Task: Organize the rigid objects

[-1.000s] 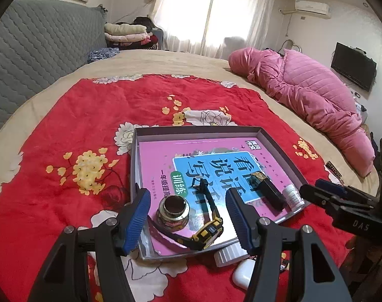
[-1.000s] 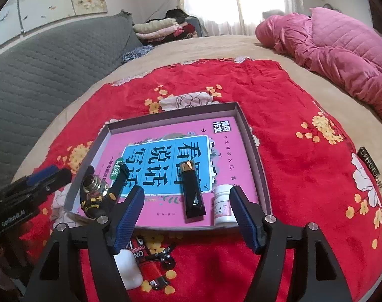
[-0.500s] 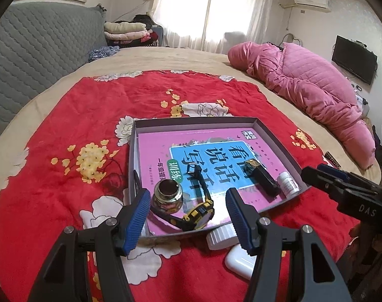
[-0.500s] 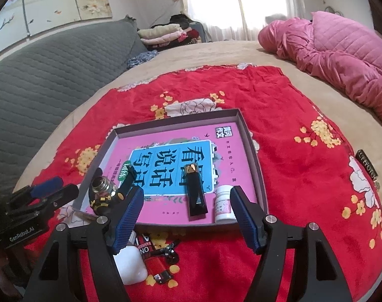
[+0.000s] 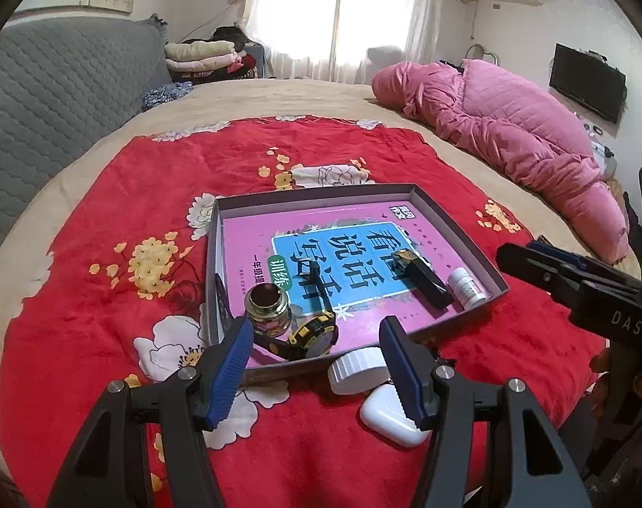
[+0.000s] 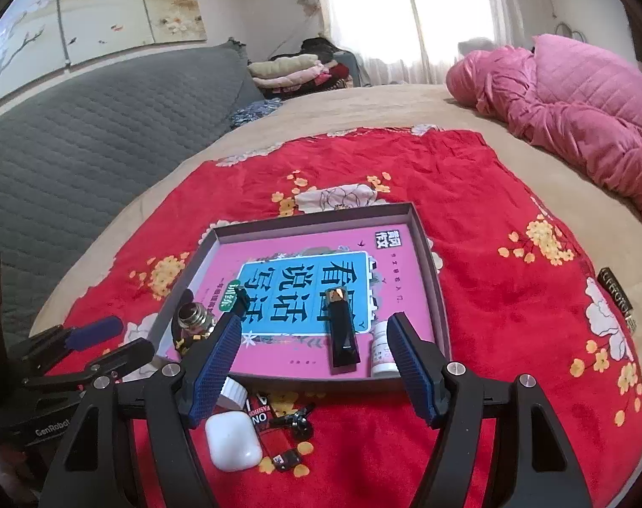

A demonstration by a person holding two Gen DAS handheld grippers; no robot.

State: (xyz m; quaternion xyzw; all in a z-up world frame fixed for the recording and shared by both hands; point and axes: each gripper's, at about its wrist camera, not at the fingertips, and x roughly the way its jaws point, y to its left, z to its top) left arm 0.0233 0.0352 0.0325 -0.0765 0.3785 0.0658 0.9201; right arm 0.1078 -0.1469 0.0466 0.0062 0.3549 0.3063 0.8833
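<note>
1. Pulled back and up from the shallow grey box (image 5: 456,228) over the last second; box and contents now sit farther off and smaller in both wrist views than a second ago.
2. Left gripper (image 5: 316,364) released, jaws wide, holding nothing; right gripper (image 6: 310,364) likewise spread and empty.
3. Already inside the box, on the pink book (image 6: 312,279): glass jar (image 5: 266,307) and yellow-black tape measure (image 5: 314,334) at the near left corner, black rectangular case (image 6: 342,334) and small white bottle (image 6: 382,349) at the near right.
4. Still outside, just in front of the box's near wall: white earbud case (image 6: 232,440), white cap (image 5: 356,370), red lighter (image 6: 274,427).
5. Retreat reads as one placement finished; judged next target among those leftovers, partly done overall.
</note>
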